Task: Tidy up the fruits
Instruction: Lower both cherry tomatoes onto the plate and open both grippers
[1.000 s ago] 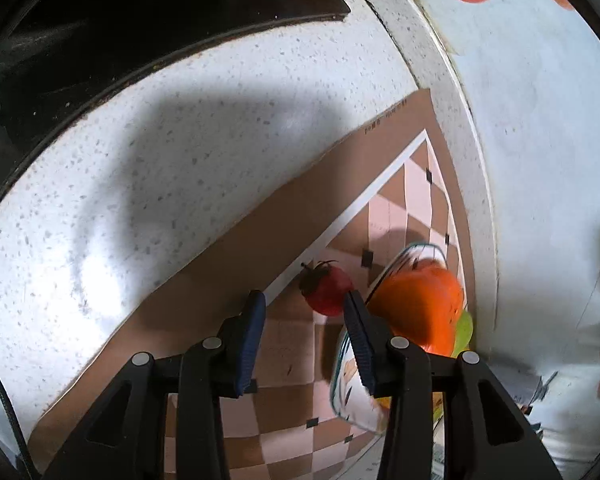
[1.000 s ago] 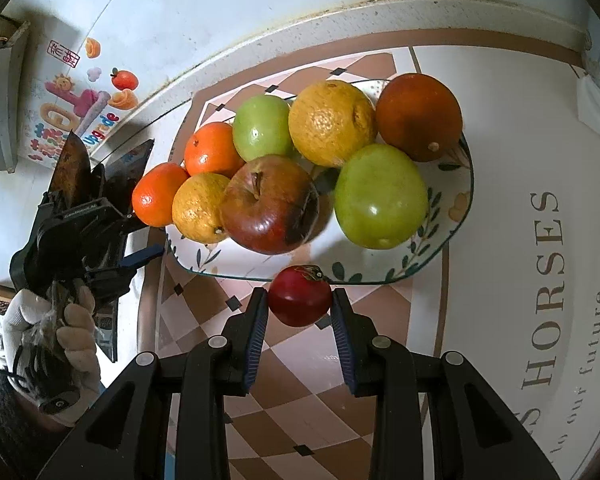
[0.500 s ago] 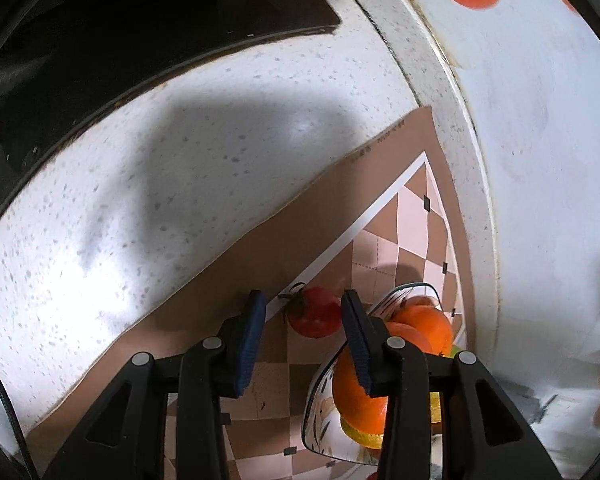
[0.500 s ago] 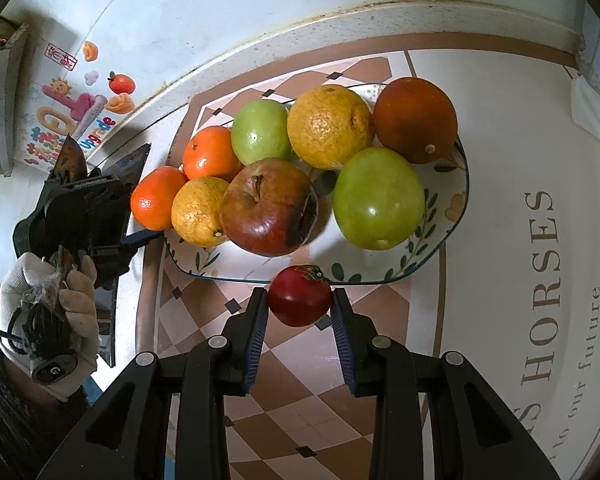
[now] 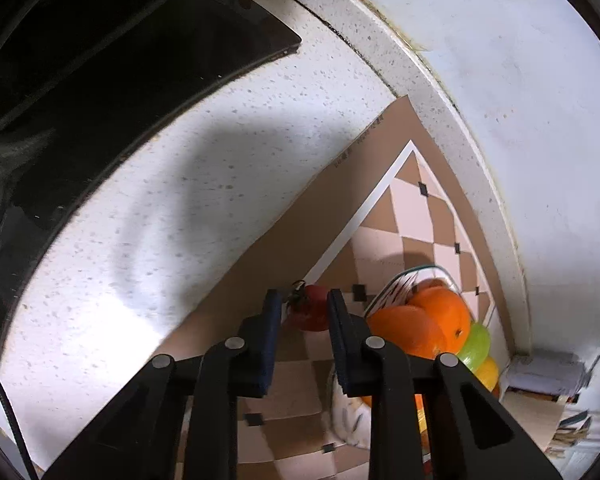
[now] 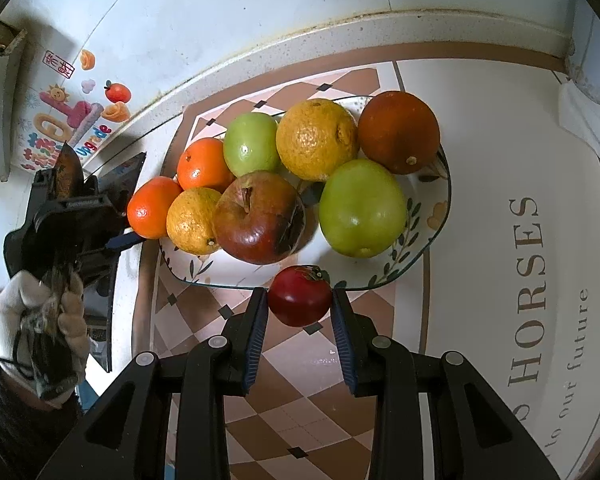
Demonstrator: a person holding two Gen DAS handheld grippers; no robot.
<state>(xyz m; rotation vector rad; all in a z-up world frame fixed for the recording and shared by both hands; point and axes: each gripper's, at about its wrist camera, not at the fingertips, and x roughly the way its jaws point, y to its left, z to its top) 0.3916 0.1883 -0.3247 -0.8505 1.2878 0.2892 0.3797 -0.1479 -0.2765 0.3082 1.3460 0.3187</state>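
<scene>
**One tomato left off the plate**

One red tomato point(image 6: 300, 297) on the checkered mat point(image 6: 300, 404), just at the near rim of the glass plate point(image 6: 428, 248), outside it. Already piled on that plate: oranges, green apples, a bruised red apple point(image 6: 260, 224).

Right hand-held gripper point(image 6: 299, 295) set astride the tomato, a pad close on either side. Cannot tell whether pressing yet or merely bracketing. Left hand-held gripper point(image 5: 303, 300) off the plate's left end above the counter point(image 5: 172, 208), fingers apart, nothing between them.

Step in hand, by the look of it: picking up the last loose fruit. Next, probably: close gently, since soft skin bruises. Then lift clear of the rim and set down in the bare patch at the plate's near side, without nudging the stacked fruit.
</scene>
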